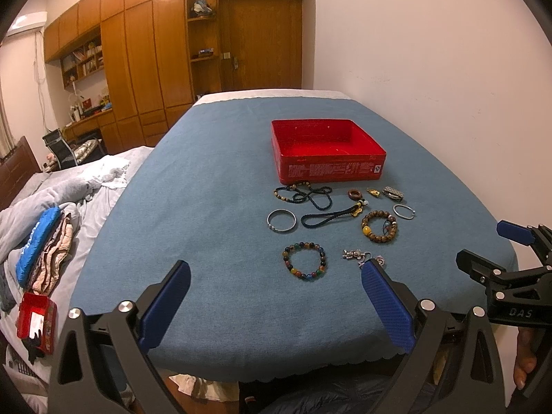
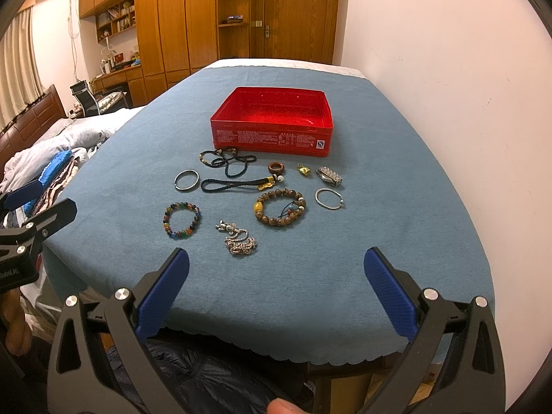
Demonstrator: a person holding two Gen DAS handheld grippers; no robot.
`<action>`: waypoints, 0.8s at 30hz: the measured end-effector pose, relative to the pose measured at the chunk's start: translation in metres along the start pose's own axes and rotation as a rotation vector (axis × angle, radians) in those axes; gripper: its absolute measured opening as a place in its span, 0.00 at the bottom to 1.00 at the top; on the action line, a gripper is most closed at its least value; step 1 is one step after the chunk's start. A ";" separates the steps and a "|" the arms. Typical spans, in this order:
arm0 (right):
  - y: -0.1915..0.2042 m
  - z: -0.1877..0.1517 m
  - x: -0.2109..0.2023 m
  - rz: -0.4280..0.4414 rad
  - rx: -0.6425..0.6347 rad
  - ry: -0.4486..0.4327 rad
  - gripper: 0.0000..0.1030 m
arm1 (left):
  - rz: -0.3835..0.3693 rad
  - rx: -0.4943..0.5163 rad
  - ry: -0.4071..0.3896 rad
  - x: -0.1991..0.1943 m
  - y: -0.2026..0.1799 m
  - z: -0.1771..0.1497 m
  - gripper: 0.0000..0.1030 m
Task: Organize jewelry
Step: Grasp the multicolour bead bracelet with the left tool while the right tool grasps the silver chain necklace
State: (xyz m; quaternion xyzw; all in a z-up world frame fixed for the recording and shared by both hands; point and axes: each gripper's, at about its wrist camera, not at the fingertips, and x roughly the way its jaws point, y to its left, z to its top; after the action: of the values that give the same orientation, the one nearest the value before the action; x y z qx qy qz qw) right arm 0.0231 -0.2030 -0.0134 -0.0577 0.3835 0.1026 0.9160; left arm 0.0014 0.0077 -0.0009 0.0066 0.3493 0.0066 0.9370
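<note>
An empty red tin box [image 1: 331,169] [image 2: 272,138] stands on the blue cloth. In front of it lies jewelry: a multicoloured bead bracelet [image 1: 305,262] [image 2: 181,220], a brown wooden bead bracelet [image 1: 378,226] [image 2: 280,207], a silver bangle [image 1: 281,221] [image 2: 186,179], a thin silver ring bracelet [image 2: 329,198], a silver chain [image 2: 238,239], a dark cord [image 2: 234,183] and a black bead strand [image 2: 224,158]. My left gripper [image 1: 276,276] is open near the table's front edge. My right gripper [image 2: 276,265] is open too, just short of the chain. Neither holds anything.
The blue cloth [image 2: 379,131] covers a table beside a white wall on the right. A bed with heaped clothes [image 1: 51,241] and a small red tin [image 1: 36,322] lies to the left. Wooden wardrobes and a door stand behind. A wooden ring [image 2: 276,168], gold charm [image 2: 304,169] and silver clasp [image 2: 329,176] lie near the box.
</note>
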 end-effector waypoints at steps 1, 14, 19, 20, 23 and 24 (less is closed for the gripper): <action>0.000 0.000 0.000 0.003 -0.003 0.000 0.97 | 0.000 0.001 -0.002 0.000 0.000 0.000 0.96; 0.004 -0.009 0.072 0.155 -0.068 0.108 0.47 | -0.097 0.030 0.108 0.060 -0.003 -0.013 0.96; 0.003 -0.015 0.105 0.208 -0.034 0.165 0.47 | -0.100 0.024 0.153 0.091 -0.001 -0.019 0.96; 0.004 -0.016 0.112 0.221 -0.033 0.173 0.47 | -0.097 0.019 0.167 0.099 -0.001 -0.019 0.96; 0.011 -0.017 0.129 0.232 -0.041 0.190 0.47 | -0.087 0.015 0.192 0.119 0.000 -0.020 0.96; 0.012 -0.016 0.134 0.233 -0.043 0.196 0.47 | -0.082 0.014 0.202 0.126 0.001 -0.020 0.96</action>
State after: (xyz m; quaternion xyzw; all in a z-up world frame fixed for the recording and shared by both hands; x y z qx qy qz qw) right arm 0.1003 -0.1751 -0.1207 -0.0422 0.4730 0.2105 0.8545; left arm 0.0834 0.0107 -0.0984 -0.0018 0.4422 -0.0336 0.8963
